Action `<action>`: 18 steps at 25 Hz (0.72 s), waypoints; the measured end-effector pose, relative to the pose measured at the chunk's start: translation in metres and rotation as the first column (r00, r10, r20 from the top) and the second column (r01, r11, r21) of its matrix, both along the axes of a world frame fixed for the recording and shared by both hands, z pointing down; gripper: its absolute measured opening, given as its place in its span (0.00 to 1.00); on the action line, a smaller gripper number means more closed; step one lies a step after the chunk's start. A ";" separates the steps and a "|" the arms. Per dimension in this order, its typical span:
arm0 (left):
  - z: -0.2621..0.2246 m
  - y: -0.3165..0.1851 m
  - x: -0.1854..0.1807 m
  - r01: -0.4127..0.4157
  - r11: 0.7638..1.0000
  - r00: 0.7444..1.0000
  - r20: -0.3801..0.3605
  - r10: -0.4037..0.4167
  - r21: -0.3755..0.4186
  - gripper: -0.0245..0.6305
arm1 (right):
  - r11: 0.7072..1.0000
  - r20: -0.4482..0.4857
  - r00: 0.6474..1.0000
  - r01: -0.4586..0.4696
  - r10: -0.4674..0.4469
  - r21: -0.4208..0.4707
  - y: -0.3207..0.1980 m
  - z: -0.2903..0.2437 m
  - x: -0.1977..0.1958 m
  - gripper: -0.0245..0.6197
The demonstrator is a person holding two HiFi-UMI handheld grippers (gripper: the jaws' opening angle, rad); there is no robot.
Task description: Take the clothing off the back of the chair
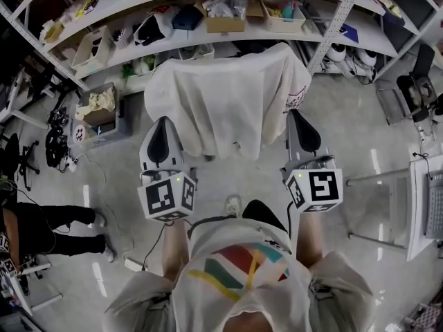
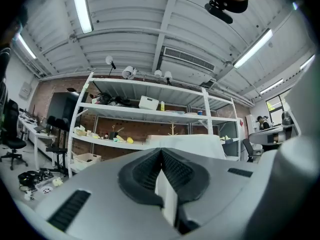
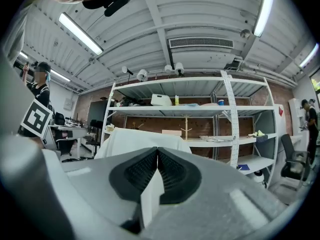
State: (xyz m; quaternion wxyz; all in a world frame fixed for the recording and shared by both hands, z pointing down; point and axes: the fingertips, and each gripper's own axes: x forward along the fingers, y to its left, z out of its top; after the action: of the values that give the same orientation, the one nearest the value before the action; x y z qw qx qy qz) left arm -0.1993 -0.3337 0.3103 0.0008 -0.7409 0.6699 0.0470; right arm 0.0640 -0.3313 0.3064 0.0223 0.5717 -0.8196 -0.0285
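Both grippers clenched, empty, short of the draped clothing
White clothing [image 1: 221, 95] hung over the chair back, long axis left to right, hem floorward; left gripper [image 1: 160, 124] and right gripper [image 1: 299, 116] flanked it and, I judged, needed to open, then pinch its top corners together

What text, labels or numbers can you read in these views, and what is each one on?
"12", as best it reads: round white sticker at the left end of the grey floor bin.
Print on the white clothing, at its right edge: too small to read.
Square markers on the left gripper and right gripper: patterns only, no words.
Shelf boxes: nothing legible.
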 end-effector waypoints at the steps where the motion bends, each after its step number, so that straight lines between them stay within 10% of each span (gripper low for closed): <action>1: 0.003 -0.004 0.001 -0.002 1.000 1.000 0.000 0.002 -0.007 0.06 | 1.000 -0.004 1.000 -0.006 0.006 -0.009 -0.005 0.002 0.003 0.05; 18: 0.003 -0.037 -0.005 0.076 0.997 0.997 0.037 -0.075 -0.025 0.06 | 0.998 -0.048 0.998 0.035 -0.037 -0.044 -0.063 0.006 0.018 0.06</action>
State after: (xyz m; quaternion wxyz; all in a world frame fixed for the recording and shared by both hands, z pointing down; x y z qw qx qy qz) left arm -0.2040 -0.3706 0.3131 0.0051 -0.7159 0.6977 0.0249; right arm 0.0817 -0.3946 0.3123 0.0543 0.5554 -0.8295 -0.0251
